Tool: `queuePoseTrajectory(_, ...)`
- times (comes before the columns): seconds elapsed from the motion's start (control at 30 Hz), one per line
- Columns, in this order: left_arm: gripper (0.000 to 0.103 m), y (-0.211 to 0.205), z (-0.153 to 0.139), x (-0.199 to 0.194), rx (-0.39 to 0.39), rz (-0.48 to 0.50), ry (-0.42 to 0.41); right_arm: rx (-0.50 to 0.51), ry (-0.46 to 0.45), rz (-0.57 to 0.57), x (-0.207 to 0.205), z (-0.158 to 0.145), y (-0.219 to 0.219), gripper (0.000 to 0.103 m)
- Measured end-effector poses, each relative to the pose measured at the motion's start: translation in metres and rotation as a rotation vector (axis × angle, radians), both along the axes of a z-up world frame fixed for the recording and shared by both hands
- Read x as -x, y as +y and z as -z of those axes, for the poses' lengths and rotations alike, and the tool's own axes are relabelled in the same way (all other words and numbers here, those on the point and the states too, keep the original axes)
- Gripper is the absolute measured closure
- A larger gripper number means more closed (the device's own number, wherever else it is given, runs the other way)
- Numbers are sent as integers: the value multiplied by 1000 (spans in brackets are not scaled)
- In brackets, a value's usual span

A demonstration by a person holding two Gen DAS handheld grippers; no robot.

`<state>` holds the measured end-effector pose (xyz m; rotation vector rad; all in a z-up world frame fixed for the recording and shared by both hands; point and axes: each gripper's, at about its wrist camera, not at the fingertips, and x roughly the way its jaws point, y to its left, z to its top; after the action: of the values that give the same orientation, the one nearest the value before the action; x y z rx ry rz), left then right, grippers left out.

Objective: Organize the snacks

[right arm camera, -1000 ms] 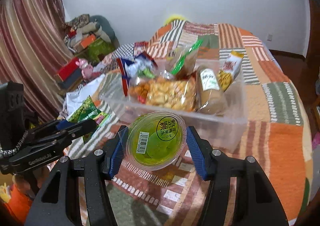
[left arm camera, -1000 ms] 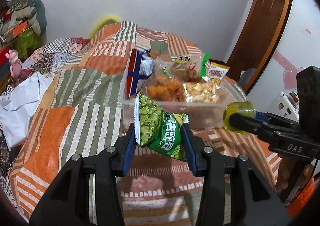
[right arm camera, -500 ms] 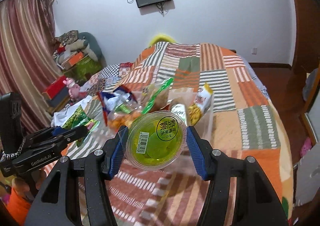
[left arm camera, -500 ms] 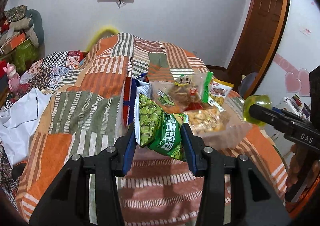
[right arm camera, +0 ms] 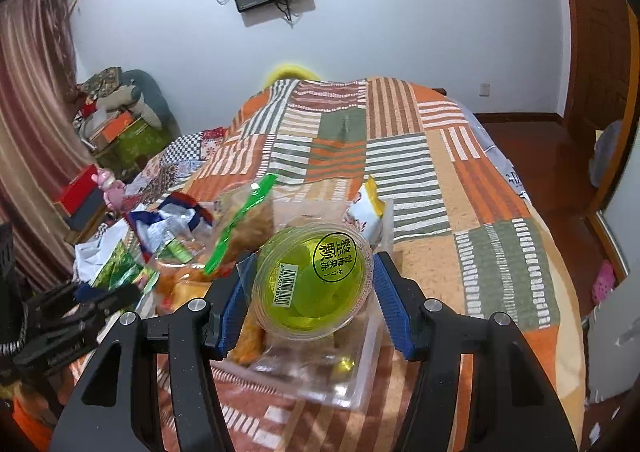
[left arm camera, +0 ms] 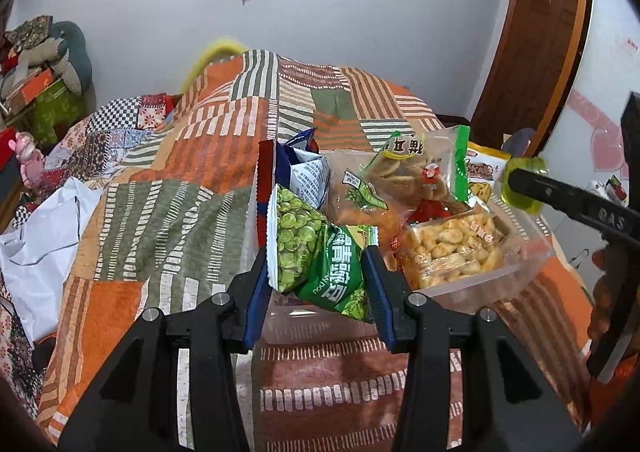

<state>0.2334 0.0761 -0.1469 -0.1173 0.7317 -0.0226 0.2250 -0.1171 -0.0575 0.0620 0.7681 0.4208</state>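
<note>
Up front in the left wrist view, the left gripper (left arm camera: 316, 276) clamps a pea bag (left arm camera: 316, 252) over the clear bin (left arm camera: 520, 272). Right wrist view: the right gripper (right arm camera: 306, 288) grips a jelly cup (right arm camera: 314, 278) above that bin (right arm camera: 360, 368).

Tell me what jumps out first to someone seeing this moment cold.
The right claw holds a bright green jelly cup over the near end of a clear plastic bin. The left claw grips a green pea snack bag just in front of the same bin, already crowded with snack packets. All of it sits on an orange and green patchwork bedspread.
</note>
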Motion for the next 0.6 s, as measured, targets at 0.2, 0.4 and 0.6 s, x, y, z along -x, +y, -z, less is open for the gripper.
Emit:
queuePoseTrajectory(0.2,46,-2,2,0,-21,0,0,40,30,-12,-5,10,7,46)
queuePoseTrajectory(0.4,31,-1,1,2,-14,-13,13,-10,34,8,-4,3,-3,36)
queuePoseTrajectory(0.6,28,-1,-10,13,9,-19,0,-26,14,2,8,-11,-9,34)
